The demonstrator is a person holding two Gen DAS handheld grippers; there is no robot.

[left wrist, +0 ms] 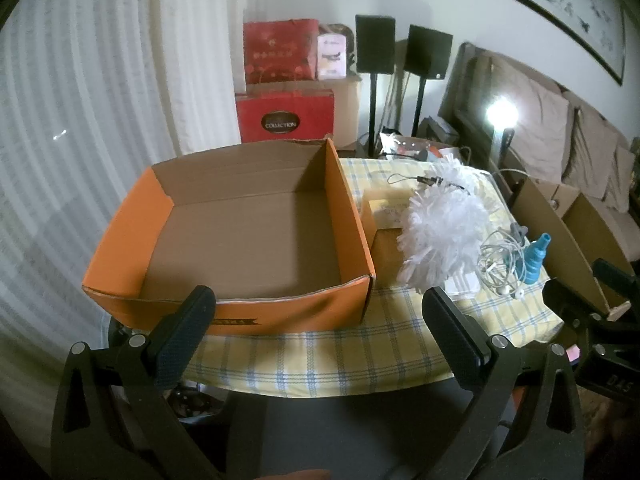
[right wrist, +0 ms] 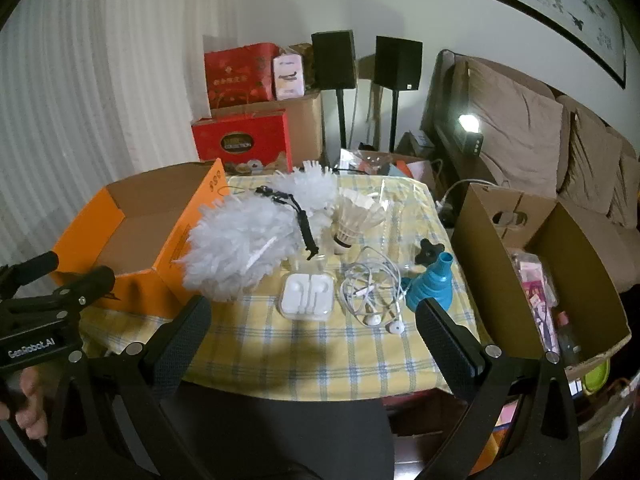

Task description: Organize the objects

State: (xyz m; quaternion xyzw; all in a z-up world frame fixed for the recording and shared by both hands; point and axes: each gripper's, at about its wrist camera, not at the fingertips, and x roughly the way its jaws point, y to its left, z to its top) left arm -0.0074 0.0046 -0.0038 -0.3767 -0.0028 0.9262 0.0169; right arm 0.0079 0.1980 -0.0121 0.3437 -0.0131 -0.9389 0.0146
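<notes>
An open orange cardboard box point(left wrist: 280, 316) stands empty on the left of the yellow checked tablecloth point(left wrist: 340, 356). To its right lie a white fluffy duster point(left wrist: 444, 232), tangled white earphones point(left wrist: 500, 264) and a blue bottle-shaped piece point(left wrist: 534, 258). My left gripper point(left wrist: 316, 312) hovers open just before the box's front wall, holding nothing. In the right wrist view the duster point(right wrist: 248, 244), a shuttlecock point(right wrist: 356, 220), a white earphone case point(right wrist: 307, 295), the earphones point(right wrist: 372, 288) and the blue piece point(right wrist: 430, 286) lie ahead of my open, empty right gripper point(right wrist: 312, 328).
A brown cardboard box point(right wrist: 500, 248) holding packaged items stands right of the table. A small black knob point(right wrist: 430, 252) lies beside the blue piece. Red gift boxes point(right wrist: 240, 136), two speakers on stands point(right wrist: 334, 60) and a sofa point(right wrist: 520, 128) are behind. A hand point(right wrist: 28, 396) shows at lower left.
</notes>
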